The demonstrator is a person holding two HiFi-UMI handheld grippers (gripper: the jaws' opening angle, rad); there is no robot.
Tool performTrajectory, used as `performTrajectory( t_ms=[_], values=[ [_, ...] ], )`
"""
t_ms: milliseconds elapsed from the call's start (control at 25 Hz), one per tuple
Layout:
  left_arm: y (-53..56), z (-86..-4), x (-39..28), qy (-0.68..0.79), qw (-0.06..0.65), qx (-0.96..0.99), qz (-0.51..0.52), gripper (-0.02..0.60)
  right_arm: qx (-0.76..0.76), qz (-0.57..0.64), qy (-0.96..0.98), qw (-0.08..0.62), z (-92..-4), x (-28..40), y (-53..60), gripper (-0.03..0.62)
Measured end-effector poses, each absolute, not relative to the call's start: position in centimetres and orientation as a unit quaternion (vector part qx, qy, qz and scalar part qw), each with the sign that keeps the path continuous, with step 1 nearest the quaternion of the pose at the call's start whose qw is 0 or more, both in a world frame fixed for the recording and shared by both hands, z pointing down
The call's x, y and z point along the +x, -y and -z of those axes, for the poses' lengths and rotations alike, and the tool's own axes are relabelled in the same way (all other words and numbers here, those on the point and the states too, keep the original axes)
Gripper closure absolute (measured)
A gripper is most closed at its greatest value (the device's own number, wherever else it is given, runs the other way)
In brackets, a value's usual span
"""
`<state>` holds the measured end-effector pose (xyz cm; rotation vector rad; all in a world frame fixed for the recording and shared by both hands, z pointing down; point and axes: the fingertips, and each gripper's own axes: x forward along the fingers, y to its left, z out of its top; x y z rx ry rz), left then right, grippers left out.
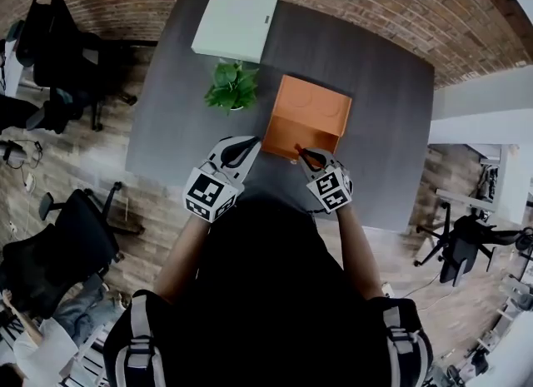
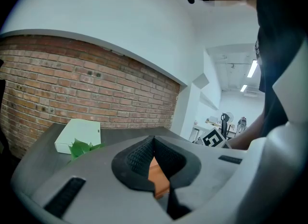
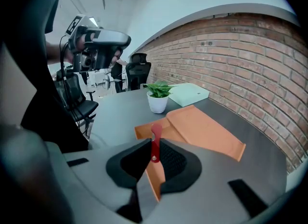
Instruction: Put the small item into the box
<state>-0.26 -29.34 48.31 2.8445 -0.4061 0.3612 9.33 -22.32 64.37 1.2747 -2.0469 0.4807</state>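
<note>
The small red item [image 3: 155,134] is pinched upright between the jaws of the right gripper [image 3: 154,145], with its upper end standing clear above the pads, so it is not yet in the orange box [image 1: 305,112]. The box lies open on the dark table [image 1: 379,102], just beside a potted plant [image 1: 232,86]; its walled near part sits directly under and ahead of the right gripper, while the flat far panel, judged to be the lid, slopes away behind it. The left gripper [image 2: 154,140] is held beside the near left corner of the box with its pads pressed together and nothing between them. The step in hand is judged to be the carry down to the opening. It is done well if the red item is brought over the middle of the walled part rather than over the near edge, since a release at the rim could let it tip out onto the table. The jaws are best parted only once the item's lower end is low inside the walls, so that a thin, light piece is not bounced or flicked. The flat panel should be left untouched, and the left gripper can be used to steady the box if it shifts.
</note>
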Motion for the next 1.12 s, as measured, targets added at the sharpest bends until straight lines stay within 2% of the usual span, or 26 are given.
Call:
performTrajectory(
  t_ms=[1120],
  values=[
    [31.1,-50.3,0.2,0.123,0.147,0.972,-0.133,0.558,0.461,-0.286,0.735,0.407,-74.1,10.7,25.3,0.527]
  ],
)
